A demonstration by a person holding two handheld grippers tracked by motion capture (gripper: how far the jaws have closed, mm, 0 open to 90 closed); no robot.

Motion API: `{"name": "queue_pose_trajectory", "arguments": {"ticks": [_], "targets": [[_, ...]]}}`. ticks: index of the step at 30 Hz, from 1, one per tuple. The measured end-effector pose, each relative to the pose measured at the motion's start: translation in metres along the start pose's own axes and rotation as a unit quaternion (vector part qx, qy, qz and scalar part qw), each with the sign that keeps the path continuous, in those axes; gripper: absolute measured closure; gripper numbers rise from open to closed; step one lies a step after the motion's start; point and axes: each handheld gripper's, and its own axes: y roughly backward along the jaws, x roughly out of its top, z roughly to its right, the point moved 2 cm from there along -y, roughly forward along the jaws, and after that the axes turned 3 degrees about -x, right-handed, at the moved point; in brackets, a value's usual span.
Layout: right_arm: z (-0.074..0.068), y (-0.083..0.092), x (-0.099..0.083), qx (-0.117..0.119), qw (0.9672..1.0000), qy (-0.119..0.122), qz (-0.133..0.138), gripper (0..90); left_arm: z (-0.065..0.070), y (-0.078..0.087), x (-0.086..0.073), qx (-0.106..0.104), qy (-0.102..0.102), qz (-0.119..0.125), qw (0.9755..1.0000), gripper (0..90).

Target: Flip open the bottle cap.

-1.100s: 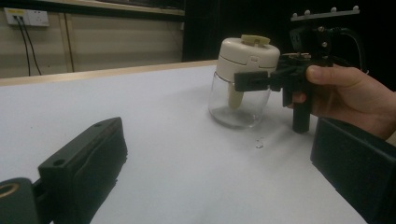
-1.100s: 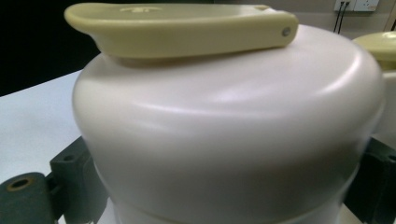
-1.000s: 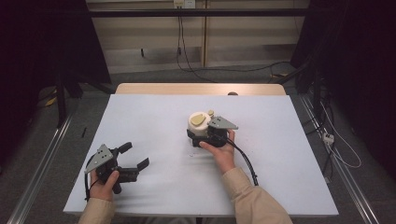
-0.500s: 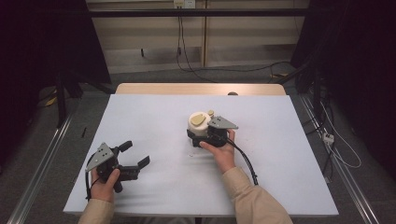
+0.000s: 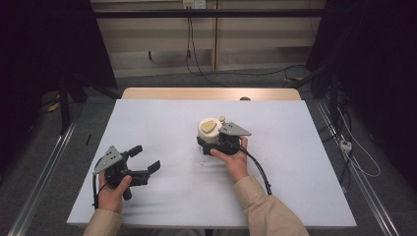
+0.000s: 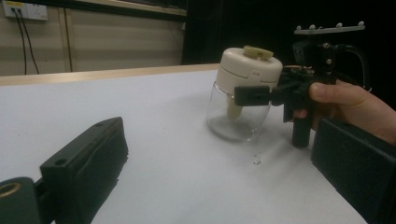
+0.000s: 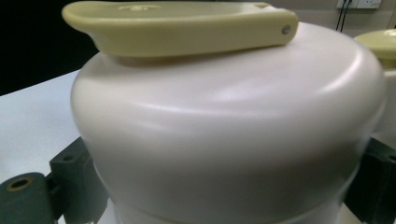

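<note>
Clamped around the cream lid (image 6: pixel 250 70) of a small jar (image 6: pixel 238 119), the right gripper (image 5: pixel 216 139) had its two black jaws pressed against opposite sides of the cap, just above the glass. The jar stood upright near the middle of the white table (image 5: pixel 162 123), slightly to the right. Its lid was a smooth, domed piece of matt plastic with a flat, yellowish flip tab (image 7: pixel 182 25) hinged across the top; below it the body was clear, rounded glass, with what looked like a pale stem or spoon hanging inside. A tiny crumb or chip (image 6: pixel 255 161) lay on the table just in front of it.

Well apart, at the near left of the table, the left gripper (image 5: pixel 142 162) hung idle with its jaws spread wide and nothing between them.

By the look of it, the step in hand was securing the lid, probably to twist or lift it off. The next move would likely call for the free gripper to come across and steady the slippery glass body, low down, so that the jar could not turn or tip along with the cap.
</note>
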Motion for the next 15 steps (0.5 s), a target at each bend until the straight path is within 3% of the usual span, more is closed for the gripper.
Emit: {"name": "queue_pose_trajectory", "arguments": {"ticks": [15], "targets": [[0.000, 0.000, 0.000, 0.001, 1.0000, -0.002, 0.000, 6.8, 0.009, -0.021, 0.005, -0.019, -0.007, -0.030, 0.9993, 5.3]]}}
